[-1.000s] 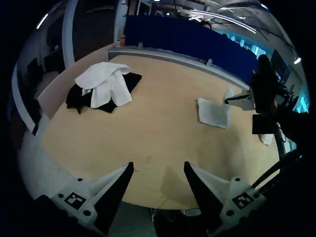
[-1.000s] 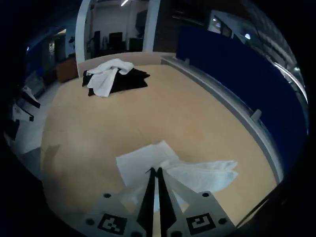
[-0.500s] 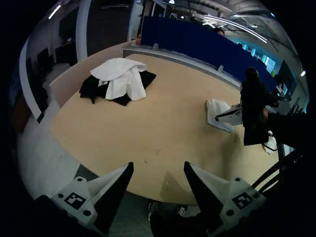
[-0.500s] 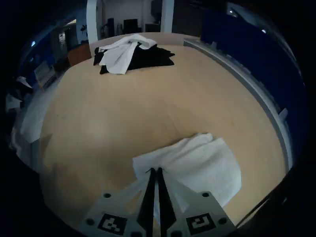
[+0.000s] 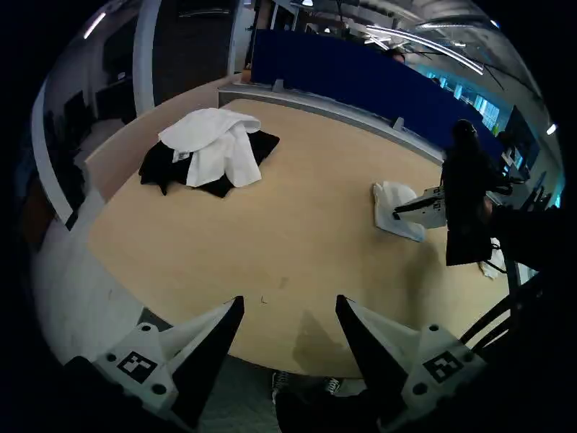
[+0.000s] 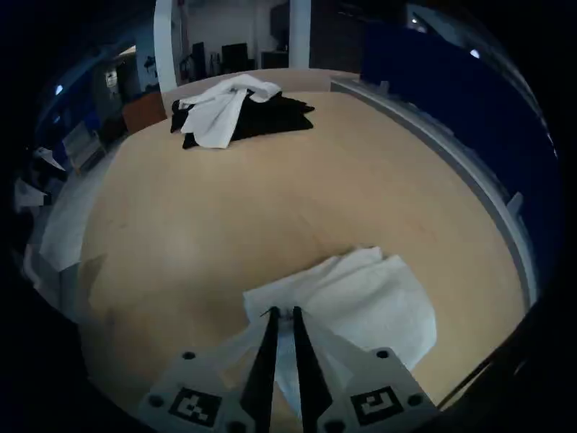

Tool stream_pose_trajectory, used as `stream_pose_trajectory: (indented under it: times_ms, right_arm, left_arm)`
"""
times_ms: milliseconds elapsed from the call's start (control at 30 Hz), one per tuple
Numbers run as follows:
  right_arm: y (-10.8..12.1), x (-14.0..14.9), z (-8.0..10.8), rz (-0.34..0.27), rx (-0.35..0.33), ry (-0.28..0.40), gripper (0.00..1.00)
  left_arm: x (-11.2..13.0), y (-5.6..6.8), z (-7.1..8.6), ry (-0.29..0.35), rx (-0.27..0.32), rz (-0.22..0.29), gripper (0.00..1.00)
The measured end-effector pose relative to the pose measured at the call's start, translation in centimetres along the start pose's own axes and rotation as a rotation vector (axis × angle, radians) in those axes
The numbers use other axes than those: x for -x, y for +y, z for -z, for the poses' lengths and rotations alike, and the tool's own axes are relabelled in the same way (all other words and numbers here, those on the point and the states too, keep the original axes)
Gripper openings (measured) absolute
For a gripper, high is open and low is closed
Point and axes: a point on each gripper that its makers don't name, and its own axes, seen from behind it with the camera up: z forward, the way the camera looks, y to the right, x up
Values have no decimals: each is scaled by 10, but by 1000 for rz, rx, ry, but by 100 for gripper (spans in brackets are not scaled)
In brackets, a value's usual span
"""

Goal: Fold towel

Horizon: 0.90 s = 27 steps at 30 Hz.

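Note:
A small white towel (image 6: 360, 303) lies doubled over on the wooden table (image 6: 216, 216), near its right edge. My right gripper (image 6: 283, 314) holds the towel's near edge low over the table. Its fingers stand a narrow gap apart with white cloth between them. In the left gripper view the same towel (image 5: 393, 206) lies at the far right, with the right gripper (image 5: 397, 214) on it, held by a person in a dark sleeve (image 5: 469, 187). My left gripper (image 5: 288, 303) hangs open above the table's near edge, far from the towel, with nothing between its fingers.
A heap of white and black cloth (image 5: 209, 148) lies at the far left of the table, and in the right gripper view this heap (image 6: 231, 108) is at the far end. A blue partition (image 5: 346, 68) on a grey rail runs along the back edge.
The right gripper carried the towel's edge over, so the spread towel now lies doubled. Its fingers have parted slightly in the last half second. The left gripper's view shifted a little.

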Motion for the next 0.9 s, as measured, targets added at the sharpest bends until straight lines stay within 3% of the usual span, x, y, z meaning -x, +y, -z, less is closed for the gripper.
stream_pose_trajectory:
  times_ms: [167,333,533,900]
  right_arm:
    - [4,2,10,-5,30,23,61]
    - [12,13,22,-27,73,29,87]
    - [19,33,36,-85,128,26,100]
    - [26,70,53,-156,181,-8,100]
  left_arm:
    - [-1,2,0,0,2,-4,94]
    - [-3,5,-1,1,9,-9,94]
    - [-8,9,-3,3,20,-20,94]
    - [-10,16,-9,3,36,-36,94]
